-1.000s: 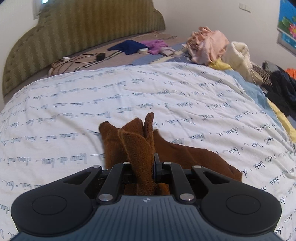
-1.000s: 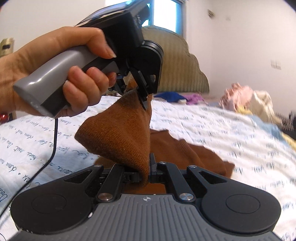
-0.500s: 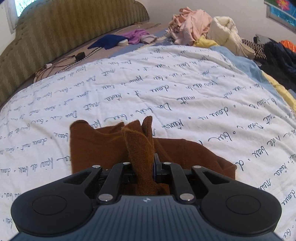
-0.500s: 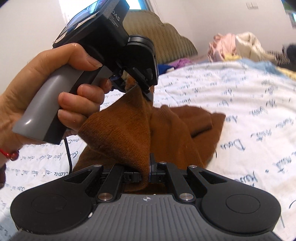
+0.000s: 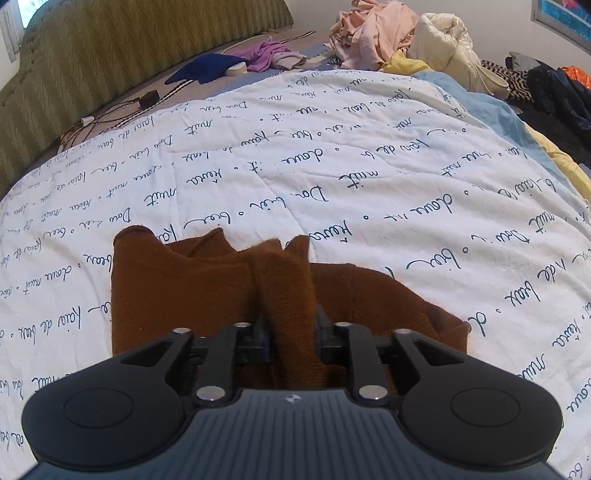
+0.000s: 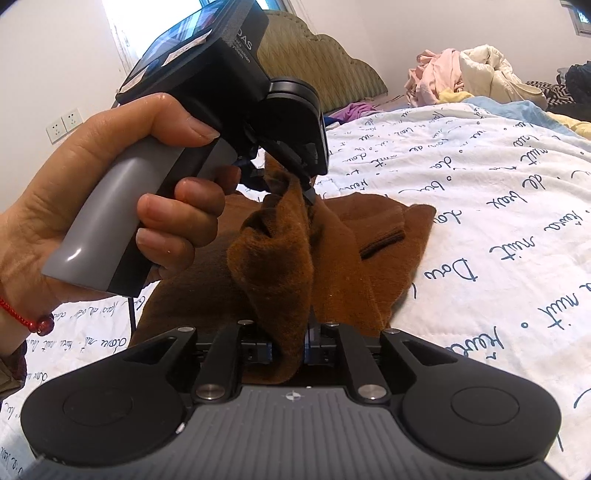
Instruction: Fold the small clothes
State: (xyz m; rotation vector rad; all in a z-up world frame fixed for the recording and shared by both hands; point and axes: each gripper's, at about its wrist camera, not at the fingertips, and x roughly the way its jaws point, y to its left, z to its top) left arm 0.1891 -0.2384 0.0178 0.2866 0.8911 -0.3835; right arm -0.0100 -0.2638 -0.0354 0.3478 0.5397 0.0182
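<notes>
White script-printed bedcover (image 5: 369, 177) carries our brown knit garment (image 5: 177, 291), near centre. Both the left tongs (image 5: 290, 328) and right tongs (image 6: 290, 345) are opening, cloth still between them; we should release low, then withdraw without dragging the fold.

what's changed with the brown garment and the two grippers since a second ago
Both grippers carried the lifted edge of the brown garment down toward the white quilt, so more of it now lies flat. The jaws of the left gripper and the right gripper are opening, with fabric between them. The garment's far part and the clothes pile stayed put.
</notes>
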